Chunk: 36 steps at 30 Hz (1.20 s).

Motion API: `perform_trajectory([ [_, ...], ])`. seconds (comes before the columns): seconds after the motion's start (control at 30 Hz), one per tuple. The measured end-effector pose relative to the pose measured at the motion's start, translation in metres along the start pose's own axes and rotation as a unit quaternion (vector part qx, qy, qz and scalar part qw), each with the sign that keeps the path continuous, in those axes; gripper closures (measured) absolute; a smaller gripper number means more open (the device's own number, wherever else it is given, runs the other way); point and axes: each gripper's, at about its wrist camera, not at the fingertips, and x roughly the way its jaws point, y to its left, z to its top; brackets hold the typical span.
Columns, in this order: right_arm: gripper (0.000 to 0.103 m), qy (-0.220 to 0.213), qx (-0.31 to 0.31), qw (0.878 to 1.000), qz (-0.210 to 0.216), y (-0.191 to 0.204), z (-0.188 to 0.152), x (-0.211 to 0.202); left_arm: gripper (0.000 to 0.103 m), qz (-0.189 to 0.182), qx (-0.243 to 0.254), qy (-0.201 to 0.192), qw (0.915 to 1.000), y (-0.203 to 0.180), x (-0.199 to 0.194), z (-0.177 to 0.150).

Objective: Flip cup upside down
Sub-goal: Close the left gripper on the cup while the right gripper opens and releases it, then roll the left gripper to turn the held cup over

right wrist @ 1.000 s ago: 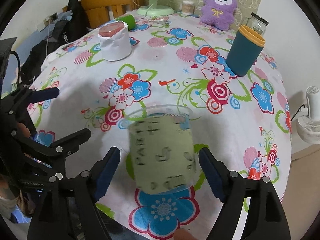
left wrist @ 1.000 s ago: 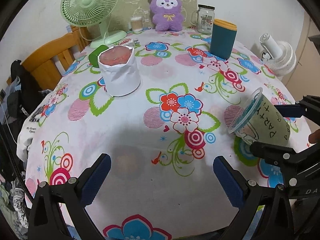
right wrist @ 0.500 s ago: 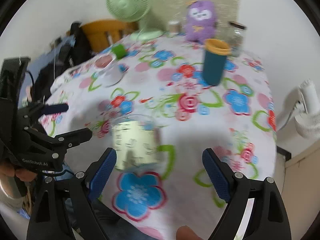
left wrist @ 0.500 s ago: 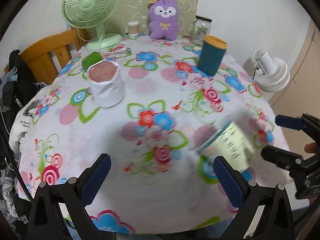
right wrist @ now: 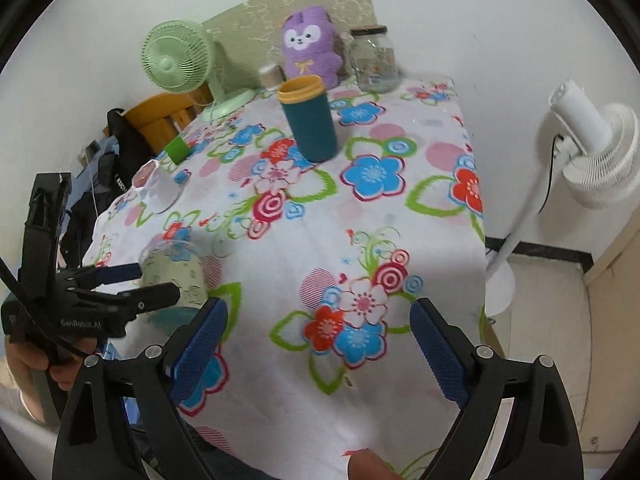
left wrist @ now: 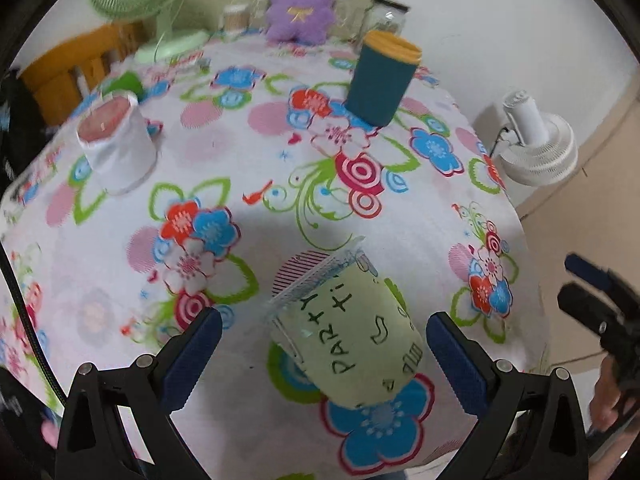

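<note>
A clear plastic cup point(left wrist: 348, 332) with a pale green sleeve lettered "PARTY" stands upright on the flowered tablecloth near the front edge. My left gripper point(left wrist: 320, 356) is open with its fingers on either side of the cup, not touching it. In the right wrist view the cup point(right wrist: 172, 276) sits at the left, partly hidden behind the left gripper point(right wrist: 140, 284). My right gripper point(right wrist: 316, 356) is open and empty, off to the cup's right above the table's front right part.
A teal tumbler with a yellow rim point(left wrist: 380, 80), a white-wrapped cup point(left wrist: 116, 148), a green desk fan point(left wrist: 140, 0), a purple plush toy point(left wrist: 300, 0) and a glass jar point(left wrist: 384, 16) stand further back. A white floor fan point(right wrist: 592, 148) stands right of the table.
The right gripper let go of the cup and moved off to the right. The left gripper moved in so that its open fingers now flank the cup.
</note>
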Motion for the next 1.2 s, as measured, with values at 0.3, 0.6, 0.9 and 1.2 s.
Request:
perform_trajectory([
  [0.3,0.009,0.011,0.015,1.0,0.022,-0.017,-0.001,0.022,0.0,-0.017,-0.06,0.047,0.9969,0.009,0.025,0.002],
  [0.6,0.009,0.013,0.028,0.999,0.041,-0.021,-0.001,0.033,0.015,-0.01,-0.058,0.033,0.9977,0.008,0.025,0.001],
  [0.9,0.009,0.009,0.037,0.997,0.062,-0.018,-0.003,0.039,0.019,-0.012,0.014,0.037,0.9992,0.008,0.008,0.008],
  [1.2,0.009,0.006,0.015,0.996,0.083,0.004,-0.014,0.042,0.02,0.048,0.203,0.146,0.967,-0.003,-0.005,0.039],
])
